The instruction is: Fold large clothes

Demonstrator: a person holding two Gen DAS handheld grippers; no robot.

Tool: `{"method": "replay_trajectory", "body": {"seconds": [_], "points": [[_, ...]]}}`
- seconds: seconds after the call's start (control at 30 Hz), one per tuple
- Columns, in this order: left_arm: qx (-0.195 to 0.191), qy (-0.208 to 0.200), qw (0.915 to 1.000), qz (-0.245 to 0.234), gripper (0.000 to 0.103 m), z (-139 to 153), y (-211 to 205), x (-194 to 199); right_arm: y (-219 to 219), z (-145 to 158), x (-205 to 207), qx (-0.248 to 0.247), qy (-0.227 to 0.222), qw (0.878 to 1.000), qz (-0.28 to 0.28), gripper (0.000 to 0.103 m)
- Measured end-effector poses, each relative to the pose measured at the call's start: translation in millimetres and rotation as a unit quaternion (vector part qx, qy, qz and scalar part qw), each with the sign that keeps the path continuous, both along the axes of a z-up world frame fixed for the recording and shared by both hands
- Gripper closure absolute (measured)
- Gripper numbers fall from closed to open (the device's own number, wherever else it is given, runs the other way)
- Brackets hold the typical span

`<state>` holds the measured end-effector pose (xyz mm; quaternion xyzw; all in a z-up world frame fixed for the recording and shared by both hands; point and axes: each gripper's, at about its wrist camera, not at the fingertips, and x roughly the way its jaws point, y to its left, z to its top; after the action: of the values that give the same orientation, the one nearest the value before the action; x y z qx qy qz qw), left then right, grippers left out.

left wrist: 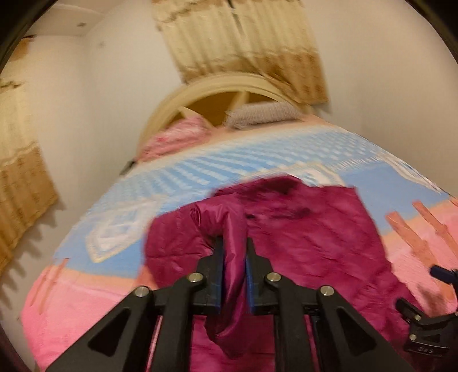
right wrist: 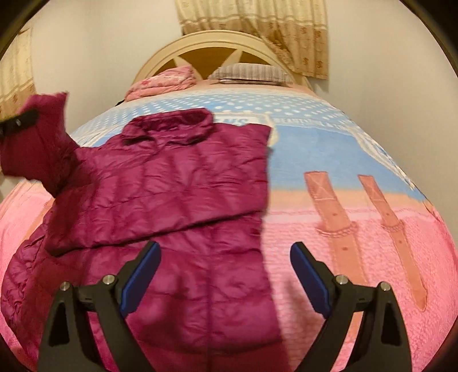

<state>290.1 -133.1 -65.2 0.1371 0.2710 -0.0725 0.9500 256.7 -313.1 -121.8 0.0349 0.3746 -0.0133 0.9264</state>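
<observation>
A large magenta quilted jacket [right wrist: 171,194] lies on the bed, its right sleeve folded across the body. My left gripper [left wrist: 234,243] is shut on the jacket's left sleeve [left wrist: 233,274] and holds it lifted above the bed; in the right wrist view that raised sleeve [right wrist: 37,137] shows at the far left with the left gripper's fingers [right wrist: 20,121] on it. My right gripper [right wrist: 226,249] is open and empty, hovering over the jacket's lower right edge. It shows at the right edge of the left wrist view [left wrist: 429,312].
The bed is covered by a pink and blue blanket [right wrist: 329,148] with strap patterns. A pink folded quilt [right wrist: 163,81] and a grey striped pillow [right wrist: 249,71] lie by the cream headboard [right wrist: 217,40]. Curtains [right wrist: 257,25] hang behind.
</observation>
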Motion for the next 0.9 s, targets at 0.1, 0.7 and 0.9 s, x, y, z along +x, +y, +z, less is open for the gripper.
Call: {"method": "replay_trajectory", "body": {"seconds": [0.1,0.7,0.9], "points": [[0.008,-0.004,0.9998,-0.015,0.018,-12.5,-20.8,-5.3,-14.9,-4.7,-3.1,0.012,-0.005,1.0,-0.017,0.009],[-0.008,0.065,0.9859,0.154,0.013,-57.5,142.1,46.4,42.9,12.6,46.5,0.085,0.023,0.994,0.071,0.009],[-0.015,0.091,0.9762,0.197,0.013,-74.0,188.4,51.5,73.8,-13.7,93.9,0.116,0.082,0.985,0.098,0.038]]}}
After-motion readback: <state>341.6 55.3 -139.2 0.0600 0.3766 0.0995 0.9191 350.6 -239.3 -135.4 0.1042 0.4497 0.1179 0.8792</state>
